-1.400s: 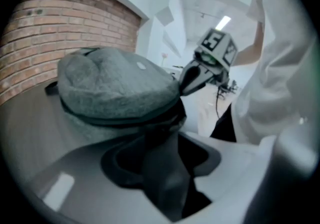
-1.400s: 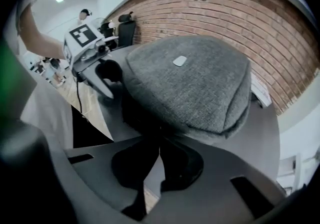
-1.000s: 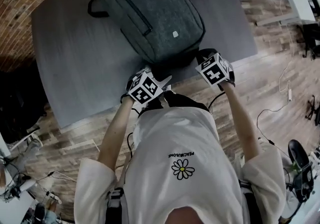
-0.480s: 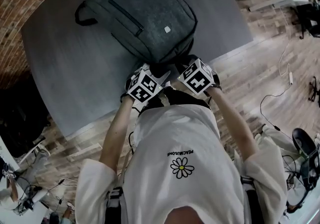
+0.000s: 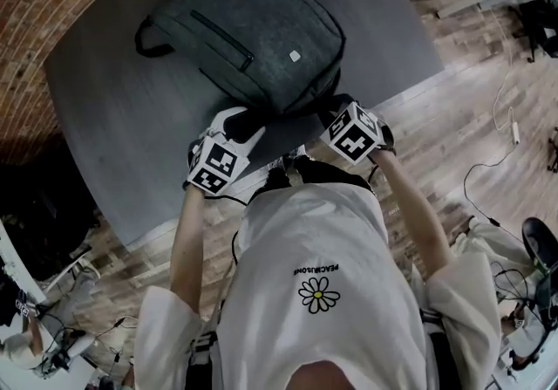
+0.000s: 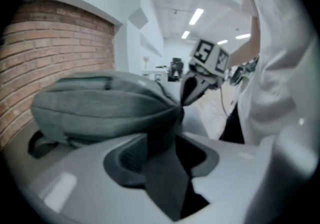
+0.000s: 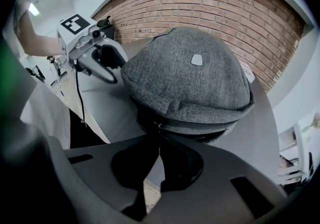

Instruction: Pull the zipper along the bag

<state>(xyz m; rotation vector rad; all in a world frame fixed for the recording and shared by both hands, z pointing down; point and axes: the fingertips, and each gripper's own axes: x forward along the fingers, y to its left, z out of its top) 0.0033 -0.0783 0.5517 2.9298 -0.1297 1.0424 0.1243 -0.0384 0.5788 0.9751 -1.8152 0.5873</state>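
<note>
Right claw (image 7: 159,139) pinched together on the zipper pull (image 7: 157,125) at the near edge of the bag (image 7: 190,77). Left claw (image 6: 161,140) clamped on a dark fold at the bag's corner, its jaws having just been opening a little. Bag lies flat on the grey bench (image 5: 113,109); contents hidden.

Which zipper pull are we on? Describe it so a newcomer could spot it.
On the grey table lies a grey backpack. Along its dark edge nearest the person sits a small metal zipper pull, at the tips of the right gripper, whose jaws are shut on it. Unlike the slanted pocket zipper on the bag's top face, it rides the side seam.
</note>
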